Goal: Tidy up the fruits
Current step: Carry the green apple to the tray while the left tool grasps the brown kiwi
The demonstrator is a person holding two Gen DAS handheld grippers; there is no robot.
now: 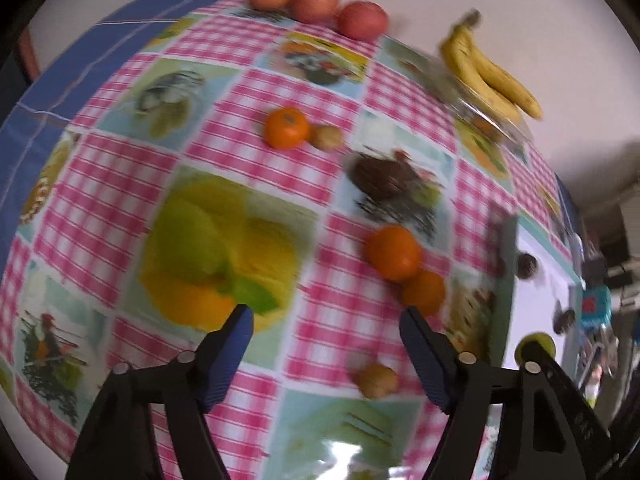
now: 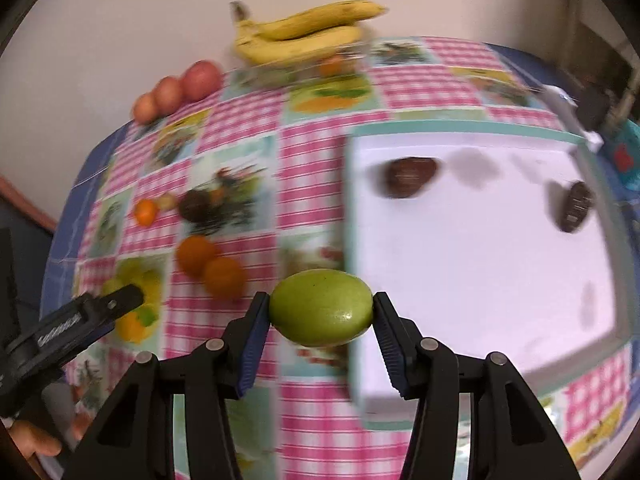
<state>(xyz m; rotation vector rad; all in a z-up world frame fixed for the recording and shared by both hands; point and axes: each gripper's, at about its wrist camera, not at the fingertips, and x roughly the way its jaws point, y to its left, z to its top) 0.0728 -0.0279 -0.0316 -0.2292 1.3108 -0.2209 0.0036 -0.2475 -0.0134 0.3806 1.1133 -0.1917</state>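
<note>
Right tool (image 2: 322,312): closed on a green fruit (image 2: 321,307), pads pressing its two narrow ends, carried above the surface (image 2: 320,148) at the near-left edge of a white tray (image 2: 480,264).

Left tool (image 1: 326,326): jaws standing apart, nothing between them, above the checked cloth; two oranges (image 1: 404,268) touching each other lie just ahead of its right finger.

Green fruit: smooth, glossy skin, oval. Judged firm and light, but slippery; held end to end it could pivot or squirt out under a hard squeeze. A hold across the wider middle would likely sit steadier.

Tray contents: two dark brown fruits (image 2: 410,178), well apart.

Loose on the cloth: a third orange (image 1: 286,128) touching a small brown fruit (image 1: 327,137); another small brown fruit (image 1: 376,380) near the left tool; a dark brown fruit (image 1: 380,178) on a printed panel.

Far edge: three red apples (image 1: 316,2) in a row; a bunch of bananas (image 1: 488,72) on a clear container, its contents blurred.

Oranges: judged round, firm and apt to roll; take across the middle.
</note>
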